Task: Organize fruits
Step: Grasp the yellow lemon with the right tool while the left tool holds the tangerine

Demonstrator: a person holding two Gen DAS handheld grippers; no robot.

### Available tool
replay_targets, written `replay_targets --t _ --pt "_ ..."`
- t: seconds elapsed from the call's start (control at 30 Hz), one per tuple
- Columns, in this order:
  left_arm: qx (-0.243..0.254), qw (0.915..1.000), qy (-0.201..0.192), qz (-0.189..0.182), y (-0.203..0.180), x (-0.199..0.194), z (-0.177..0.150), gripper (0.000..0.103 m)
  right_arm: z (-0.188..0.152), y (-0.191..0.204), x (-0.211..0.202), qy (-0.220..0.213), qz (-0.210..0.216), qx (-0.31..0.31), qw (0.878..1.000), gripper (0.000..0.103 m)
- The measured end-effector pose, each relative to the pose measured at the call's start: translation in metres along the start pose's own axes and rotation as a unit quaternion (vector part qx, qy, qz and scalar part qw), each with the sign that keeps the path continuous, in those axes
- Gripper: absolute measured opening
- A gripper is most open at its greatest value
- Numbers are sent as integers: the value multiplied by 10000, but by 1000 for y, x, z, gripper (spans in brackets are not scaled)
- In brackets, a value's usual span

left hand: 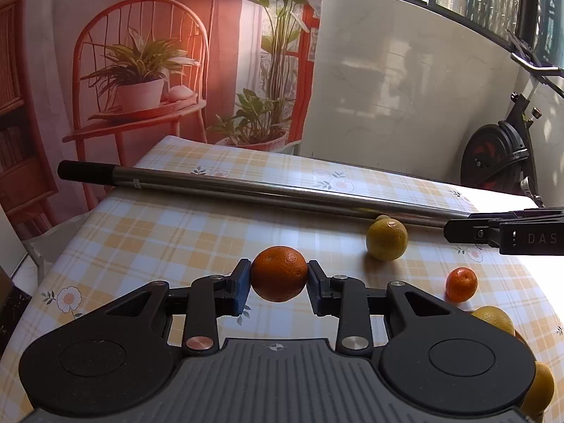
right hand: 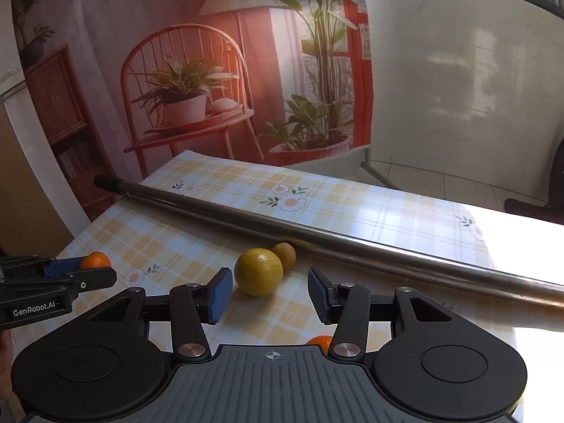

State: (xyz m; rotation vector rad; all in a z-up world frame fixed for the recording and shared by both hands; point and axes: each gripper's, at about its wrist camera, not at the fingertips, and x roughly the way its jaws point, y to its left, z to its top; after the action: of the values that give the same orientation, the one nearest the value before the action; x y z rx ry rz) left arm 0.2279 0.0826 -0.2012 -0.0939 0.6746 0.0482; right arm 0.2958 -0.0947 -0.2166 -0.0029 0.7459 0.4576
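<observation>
My left gripper (left hand: 279, 278) is shut on an orange (left hand: 279, 273), held just above the checked tablecloth (left hand: 158, 232). The same orange (right hand: 94, 260) peeks out of the left gripper (right hand: 81, 273) at the left edge of the right wrist view. A yellow-green citrus (left hand: 386, 239) lies near the metal pole, and a small mandarin (left hand: 461, 284) sits further right. My right gripper (right hand: 269, 294) is open, its blue pads (right hand: 220, 294) short of the yellow citrus (right hand: 258, 271). A small brownish fruit (right hand: 284, 255) touches that citrus from behind. Another orange fruit (right hand: 319, 342) is half hidden under the right gripper.
A long metal pole (left hand: 268, 194) lies across the table behind the fruit. Two more yellow fruits (left hand: 493, 319) sit at the table's right front, partly behind my left gripper. The right gripper's tip (left hand: 500, 234) enters from the right. A printed backdrop and an exercise bike (left hand: 497, 155) stand beyond.
</observation>
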Motion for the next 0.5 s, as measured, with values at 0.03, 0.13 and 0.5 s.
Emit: replay_targets --t 0.03,0.13,0.5 --pt "-37 10000 -30 -3 1 -1 0 36 2 7 8 50 19 -171 9998 44" --pt "-170 9998 -89 -28 6 0 -2 36 7 21 28 215 -6 -478 9986 44" --pt "-264 9995 -5 -155 8 4 -13 36 5 25 62 389 -33 -518 9979 45"
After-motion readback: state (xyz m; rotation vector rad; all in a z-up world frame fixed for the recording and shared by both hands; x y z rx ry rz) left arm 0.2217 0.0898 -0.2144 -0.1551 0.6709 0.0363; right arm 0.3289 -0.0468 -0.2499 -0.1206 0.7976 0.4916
